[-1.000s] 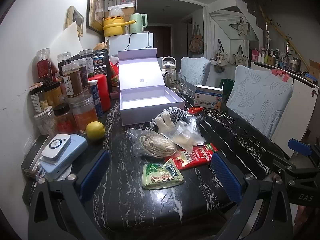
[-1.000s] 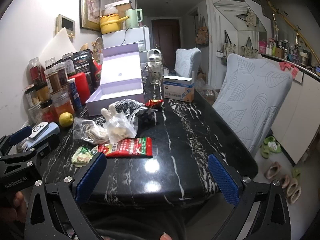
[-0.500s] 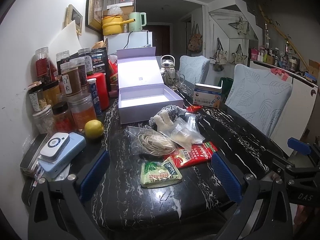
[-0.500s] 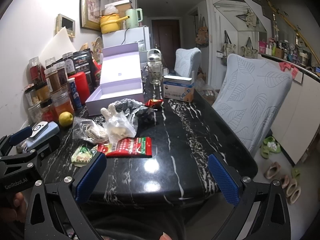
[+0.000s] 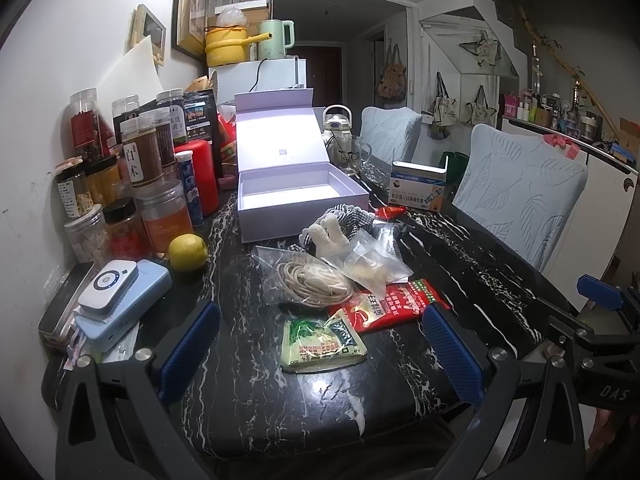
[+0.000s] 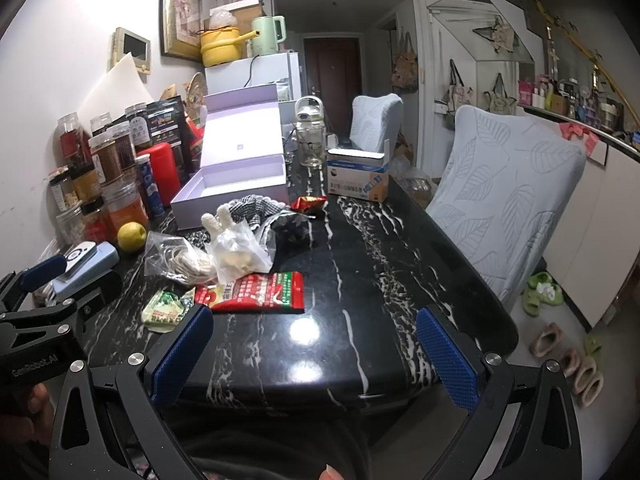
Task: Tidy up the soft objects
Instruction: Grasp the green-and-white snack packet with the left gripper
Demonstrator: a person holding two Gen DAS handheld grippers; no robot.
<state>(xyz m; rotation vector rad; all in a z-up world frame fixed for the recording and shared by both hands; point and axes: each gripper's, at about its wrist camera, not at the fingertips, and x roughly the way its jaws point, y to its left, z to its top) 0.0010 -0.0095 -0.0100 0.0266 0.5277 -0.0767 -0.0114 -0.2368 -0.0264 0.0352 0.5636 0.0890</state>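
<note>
Both tools, left tool and right tool, hover spread wide and empty near the soft packets heaped before the open lilac box; slippery bags could slide from a pinch.

We are seeing overhead light glaring off the glossy bench and washing out the open box lid; the hallway is staying dim, and fisheye edges are bending into black corners.

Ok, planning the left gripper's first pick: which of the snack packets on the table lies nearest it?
The green-and-yellow packet, lying flat just ahead of the open left gripper. The red packet sits farther back and right, partly under the clear bags.
</note>
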